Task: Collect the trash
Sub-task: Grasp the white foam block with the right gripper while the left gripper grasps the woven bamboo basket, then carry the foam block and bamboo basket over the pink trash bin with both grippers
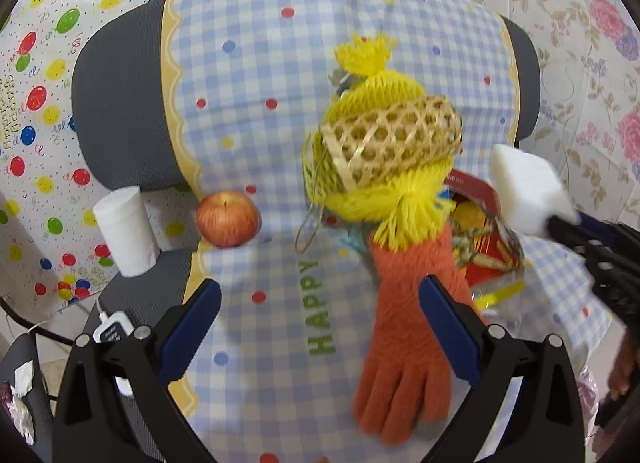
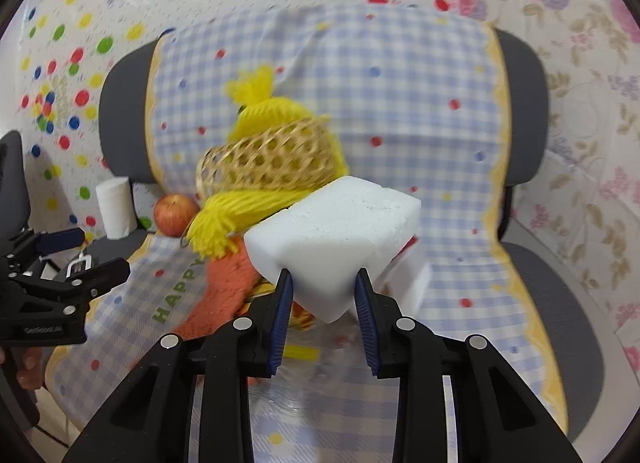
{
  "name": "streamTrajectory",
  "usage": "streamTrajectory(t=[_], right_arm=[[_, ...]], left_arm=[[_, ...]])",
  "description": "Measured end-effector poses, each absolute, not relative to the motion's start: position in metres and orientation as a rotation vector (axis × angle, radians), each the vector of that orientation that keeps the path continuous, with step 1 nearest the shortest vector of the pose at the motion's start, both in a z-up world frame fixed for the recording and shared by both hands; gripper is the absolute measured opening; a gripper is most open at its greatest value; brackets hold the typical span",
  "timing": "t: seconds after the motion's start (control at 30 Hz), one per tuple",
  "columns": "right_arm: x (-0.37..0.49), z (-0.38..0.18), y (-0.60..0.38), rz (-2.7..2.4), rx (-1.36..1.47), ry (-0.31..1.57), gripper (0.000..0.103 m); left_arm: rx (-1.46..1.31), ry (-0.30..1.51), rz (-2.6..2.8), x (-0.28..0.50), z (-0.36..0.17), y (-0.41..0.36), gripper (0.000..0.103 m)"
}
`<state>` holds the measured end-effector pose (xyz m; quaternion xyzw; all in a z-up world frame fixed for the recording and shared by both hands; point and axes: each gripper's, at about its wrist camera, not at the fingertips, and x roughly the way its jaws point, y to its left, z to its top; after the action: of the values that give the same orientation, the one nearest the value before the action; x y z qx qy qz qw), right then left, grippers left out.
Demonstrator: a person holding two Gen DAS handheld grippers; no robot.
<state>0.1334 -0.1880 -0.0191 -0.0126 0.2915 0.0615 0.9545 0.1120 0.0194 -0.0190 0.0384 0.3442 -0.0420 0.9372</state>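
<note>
- The right claw grips a white foam block; its blue pads press the block's two lower sides, and one corner points down between them.
- Behind the block a woven basket lies tipped on its side, with yellow yarn around it.
- An orange glove lies left of the block and below the yarn.
- An apple sits left of the basket; a white paper roll stands farther left.
- All rest on a checked cloth draped over a grey chair.
- The left claw shows far left of the block, its fingers apart and nothing between them.
</note>
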Motion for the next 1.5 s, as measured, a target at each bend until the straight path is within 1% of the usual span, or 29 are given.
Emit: streamTrajectory(t=[0.17, 0.2, 0.3, 0.37, 0.4, 0.43, 0.6, 0.7, 0.87, 0.97, 1.03, 1.07, 1.13, 1.2, 1.23, 1.27, 1.37, 1.5], right_arm=[[0.119, -0.003, -0.217, 0.044, -0.042, 0.569, 0.032], [0.118, -0.002, -0.222, 0.024, -0.053, 0.568, 0.032], [0.116, -0.004, -0.235, 0.001, -0.051, 0.573, 0.032], [0.116, -0.005, -0.240, -0.006, -0.044, 0.576, 0.032], [0.117, -0.006, -0.241, -0.007, -0.041, 0.578, 0.032], [0.121, -0.007, -0.244, -0.008, -0.036, 0.581, 0.033], [0.133, -0.010, -0.248, -0.001, -0.022, 0.592, 0.033], [0.138, -0.014, -0.250, 0.000, -0.021, 0.598, 0.034], [0.147, -0.026, -0.251, 0.009, -0.012, 0.628, 0.034], [0.150, -0.031, -0.249, 0.012, -0.014, 0.639, 0.034], [0.149, -0.032, -0.248, 0.008, -0.014, 0.643, 0.034], [0.148, -0.032, -0.249, 0.006, -0.014, 0.644, 0.034], [0.146, -0.032, -0.250, 0.001, -0.012, 0.646, 0.034], [0.143, -0.031, -0.251, -0.004, -0.011, 0.646, 0.034], [0.142, -0.031, -0.250, -0.005, -0.011, 0.646, 0.034], [0.140, -0.030, -0.250, -0.006, -0.012, 0.645, 0.034], [0.133, -0.026, -0.250, -0.017, -0.018, 0.631, 0.034], [0.120, -0.017, -0.253, -0.034, -0.026, 0.610, 0.034]], left_arm=[[0.069, 0.667, -0.121, 0.135, -0.008, 0.014, 0.095], [0.068, 0.666, -0.128, 0.141, -0.006, 0.013, 0.091], [0.065, 0.656, -0.150, 0.157, -0.001, 0.007, 0.084], [0.075, 0.640, -0.162, 0.168, 0.006, 0.002, 0.076], [0.082, 0.630, -0.169, 0.174, 0.010, -0.001, 0.071], [0.090, 0.621, -0.174, 0.180, 0.014, -0.004, 0.068], [0.121, 0.636, -0.182, 0.209, 0.018, -0.018, 0.066], [0.094, 0.673, -0.192, 0.215, 0.002, -0.013, 0.073], [-0.009, 0.705, -0.261, 0.230, -0.028, 0.009, 0.073], [-0.041, 0.683, -0.320, 0.235, -0.028, 0.011, 0.071], [-0.046, 0.674, -0.357, 0.237, -0.025, 0.008, 0.059], [-0.049, 0.671, -0.384, 0.237, -0.022, 0.005, 0.056], [-0.045, 0.665, -0.417, 0.234, -0.019, 0.000, 0.042], [-0.036, 0.654, -0.448, 0.231, -0.014, -0.006, 0.033], [-0.036, 0.650, -0.462, 0.229, -0.012, -0.008, 0.021], [-0.037, 0.642, -0.489, 0.225, -0.010, -0.011, 0.016], [-0.008, 0.582, -0.516, 0.214, 0.004, -0.023, 0.005], [0.034, 0.458, -0.516, 0.194, 0.038, -0.036, 0.003]])
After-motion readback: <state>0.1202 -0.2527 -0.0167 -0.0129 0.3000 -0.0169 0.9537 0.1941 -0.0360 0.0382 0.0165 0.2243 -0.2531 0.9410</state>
